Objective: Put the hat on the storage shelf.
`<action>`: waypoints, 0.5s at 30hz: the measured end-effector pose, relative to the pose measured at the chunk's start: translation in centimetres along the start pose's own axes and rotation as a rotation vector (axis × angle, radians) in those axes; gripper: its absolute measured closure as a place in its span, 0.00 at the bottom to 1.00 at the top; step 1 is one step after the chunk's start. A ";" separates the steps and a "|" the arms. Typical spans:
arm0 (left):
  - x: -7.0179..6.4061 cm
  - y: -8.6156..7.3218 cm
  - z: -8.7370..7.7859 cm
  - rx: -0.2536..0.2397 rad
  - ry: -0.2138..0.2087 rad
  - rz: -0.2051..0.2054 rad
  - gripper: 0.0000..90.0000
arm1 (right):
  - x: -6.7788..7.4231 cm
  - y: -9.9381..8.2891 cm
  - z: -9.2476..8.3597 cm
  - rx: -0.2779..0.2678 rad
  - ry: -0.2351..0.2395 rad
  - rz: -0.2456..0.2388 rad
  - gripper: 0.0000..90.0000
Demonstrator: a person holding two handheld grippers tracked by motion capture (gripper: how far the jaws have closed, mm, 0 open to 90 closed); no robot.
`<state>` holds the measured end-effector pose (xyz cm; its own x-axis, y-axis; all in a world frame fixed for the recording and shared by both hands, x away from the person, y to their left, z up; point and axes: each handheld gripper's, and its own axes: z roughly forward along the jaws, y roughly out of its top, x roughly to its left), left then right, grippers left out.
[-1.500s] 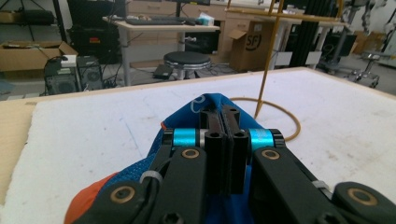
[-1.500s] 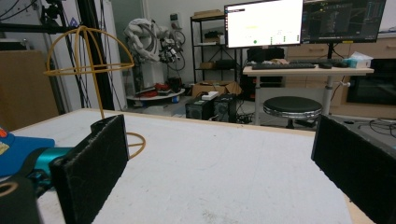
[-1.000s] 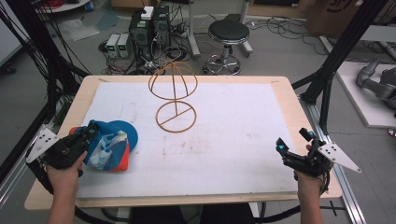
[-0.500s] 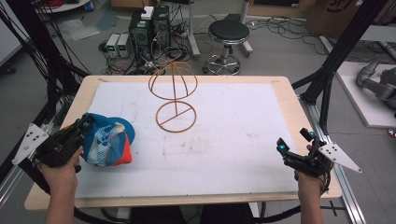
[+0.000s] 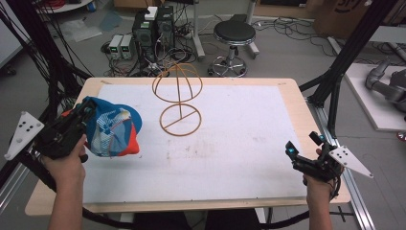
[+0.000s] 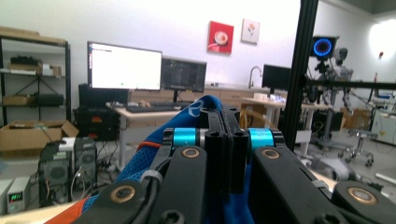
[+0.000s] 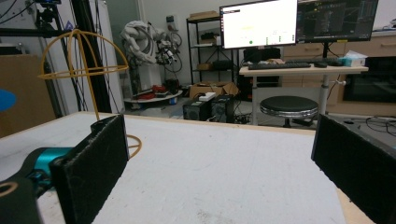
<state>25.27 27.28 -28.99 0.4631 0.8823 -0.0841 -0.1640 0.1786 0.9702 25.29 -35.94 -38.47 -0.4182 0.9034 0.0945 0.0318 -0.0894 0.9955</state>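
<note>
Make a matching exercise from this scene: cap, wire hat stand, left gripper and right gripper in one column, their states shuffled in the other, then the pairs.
1. cap
2. wire hat stand
3. left gripper
4. right gripper

A. jaws wide apart, nothing between them
B. standing upright on the table, bare
C. lifted off the table, blue and orange
D. shut on fabric

Pairs: 1-C, 2-B, 3-D, 4-A

The cap (image 5: 112, 129) hung above the left part of the desk (image 5: 239, 139), clamped in the left hand-held gripper (image 5: 84, 115) at the desk's left edge. The wire stand (image 5: 178, 103) stood on the desk right of the cap, toward the far side. The right hand-held gripper (image 5: 301, 151) sat at the near right corner, well apart from both, its jaws spread over bare desk
</note>
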 end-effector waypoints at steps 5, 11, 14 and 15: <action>-0.5 1.7 1.0 -0.054 0.010 0.000 0.99 | 0.0 0.0 0.0 -0.003 0.000 0.005 0.04; -1.1 3.5 2.2 -0.114 0.020 -0.009 0.99 | 0.1 0.0 0.1 0.000 0.002 0.007 0.04; -1.5 4.2 2.9 -0.126 0.024 -0.007 0.99 | 0.1 -0.1 0.1 0.000 0.003 0.011 0.04; -1.7 4.3 3.2 -0.131 0.025 -0.009 0.99 | 0.1 -0.1 0.2 0.003 -0.001 0.013 0.04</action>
<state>26.59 25.18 -23.91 0.4433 0.8908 -0.0998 -0.2735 0.2404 0.9313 25.40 -35.83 -38.53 -0.4169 0.9026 0.1072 0.0396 -0.0998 0.9942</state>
